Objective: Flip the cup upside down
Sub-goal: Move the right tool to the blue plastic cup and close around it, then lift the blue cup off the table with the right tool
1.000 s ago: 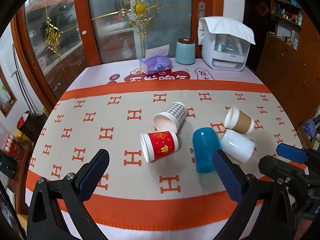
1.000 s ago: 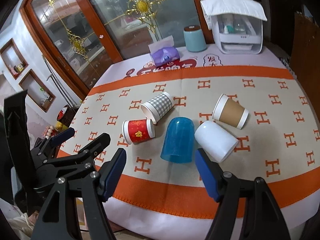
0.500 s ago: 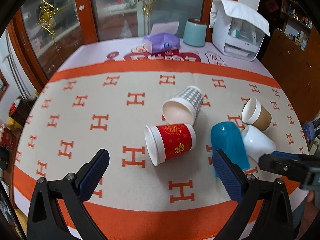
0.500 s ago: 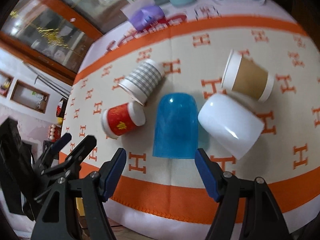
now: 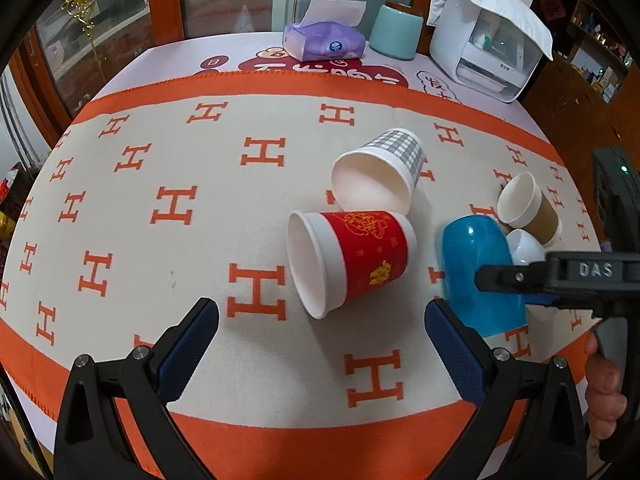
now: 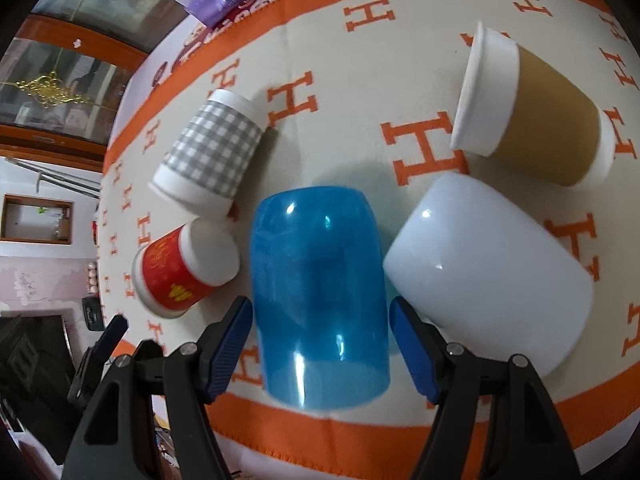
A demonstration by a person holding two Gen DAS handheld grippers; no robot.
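Several cups lie on their sides on the orange-and-cream cloth. A clear blue plastic cup lies with its mouth toward me; my right gripper is open with a finger on each side of it, not touching. It also shows in the left wrist view, partly behind the right gripper's arm. A red paper cup lies ahead of my open, empty left gripper. A grey checked cup, a white cup and a brown cup lie around them.
A purple tissue pack, a teal canister and a white appliance stand at the table's far side. The cloth's orange border and the table's front edge run just under my right gripper.
Both grippers have moved forward and down toward the cups. My right gripper has come around the blue cup; the left has closed in on the red cup. The cups have not moved.
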